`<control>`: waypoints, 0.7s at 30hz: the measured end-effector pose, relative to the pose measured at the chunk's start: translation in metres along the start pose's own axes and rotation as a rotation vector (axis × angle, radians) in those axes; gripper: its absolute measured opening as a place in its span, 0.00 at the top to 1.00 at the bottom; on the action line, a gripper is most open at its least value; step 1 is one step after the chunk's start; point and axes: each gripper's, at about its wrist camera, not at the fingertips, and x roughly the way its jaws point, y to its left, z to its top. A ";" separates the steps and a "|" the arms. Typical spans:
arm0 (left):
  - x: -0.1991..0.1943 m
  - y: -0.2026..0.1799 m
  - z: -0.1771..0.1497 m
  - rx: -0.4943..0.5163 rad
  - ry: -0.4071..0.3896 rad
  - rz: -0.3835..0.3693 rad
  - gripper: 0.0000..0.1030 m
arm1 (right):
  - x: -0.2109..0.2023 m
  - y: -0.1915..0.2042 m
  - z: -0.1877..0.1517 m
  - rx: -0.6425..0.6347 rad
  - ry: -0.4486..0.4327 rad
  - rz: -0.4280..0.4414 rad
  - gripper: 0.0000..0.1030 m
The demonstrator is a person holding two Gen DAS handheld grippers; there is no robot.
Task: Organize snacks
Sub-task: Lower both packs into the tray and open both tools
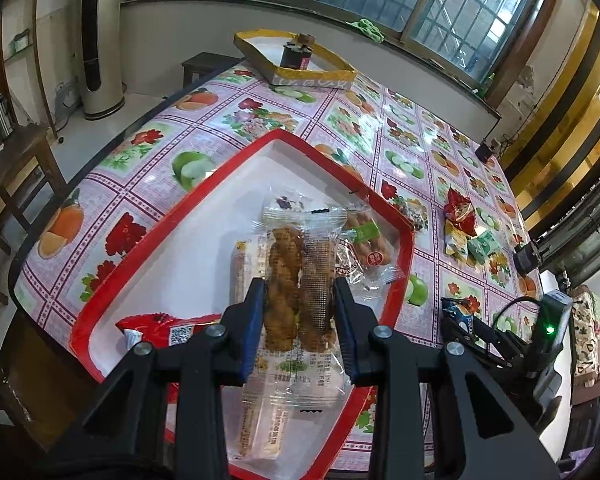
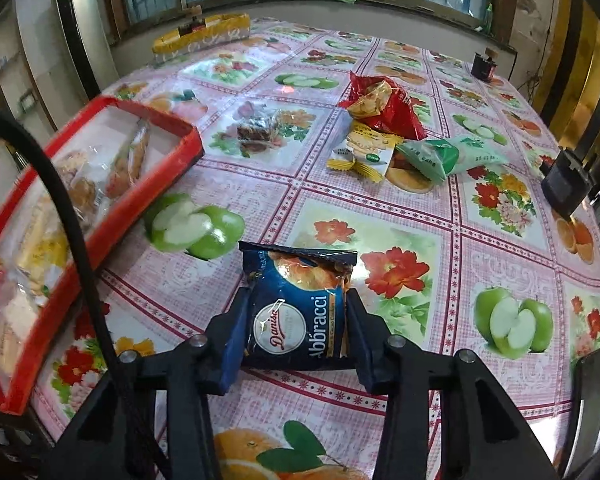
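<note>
The left gripper (image 1: 300, 312) clamps a clear pastry packet (image 1: 296, 300) over the red tray (image 1: 236, 160) — lower it flat before letting go. The right gripper (image 2: 296, 328) pinches the blue cookie bag (image 2: 300, 312) above the table; the tray sits at its nine o'clock — carry it there level.

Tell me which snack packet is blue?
The dark blue Danisa Abbracci cookie packet, clamped in the right hand-held gripper. The loose packets farther off are red, yellow and green; the left one holds a clear packet.
</note>
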 end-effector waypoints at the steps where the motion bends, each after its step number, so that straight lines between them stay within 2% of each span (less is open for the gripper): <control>1: 0.000 0.001 0.001 -0.002 -0.001 -0.001 0.66 | -0.004 -0.002 0.002 0.020 -0.006 0.035 0.56; 3: 0.000 0.004 0.003 -0.007 -0.004 0.003 0.66 | -0.018 0.004 0.007 0.024 -0.046 0.067 0.56; 5: 0.001 0.008 0.006 -0.015 -0.006 0.008 0.66 | -0.036 0.017 0.019 0.006 -0.093 0.146 0.56; 9: 0.007 0.016 0.014 -0.015 -0.010 0.045 0.66 | -0.044 0.048 0.042 -0.046 -0.123 0.270 0.56; 16: 0.038 0.020 0.028 0.017 0.049 0.114 0.66 | 0.003 0.092 0.094 -0.070 -0.058 0.386 0.56; 21: 0.053 0.022 0.034 0.024 0.081 0.136 0.66 | 0.036 0.116 0.112 -0.092 -0.028 0.390 0.56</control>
